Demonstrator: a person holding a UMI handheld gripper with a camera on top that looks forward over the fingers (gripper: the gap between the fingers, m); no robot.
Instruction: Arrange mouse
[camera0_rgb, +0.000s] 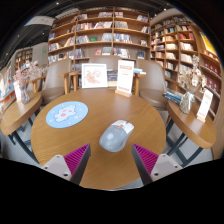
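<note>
A white and grey computer mouse (116, 135) lies on the round wooden table (95, 165), just ahead of my fingers and about midway between them. A round light-blue mouse mat (66, 114) lies on the table to the left, beyond the left finger. My gripper (111, 160) is open, with the magenta pads (75, 157) wide apart and nothing between them. The mouse is apart from both fingers.
Two upright display cards (94, 75) stand at the table's far edge. Wooden chairs (54, 84) ring the table. Side tables stand at left (14, 110) and right (195, 118), the right one bearing objects. Bookshelves (105, 35) fill the back wall.
</note>
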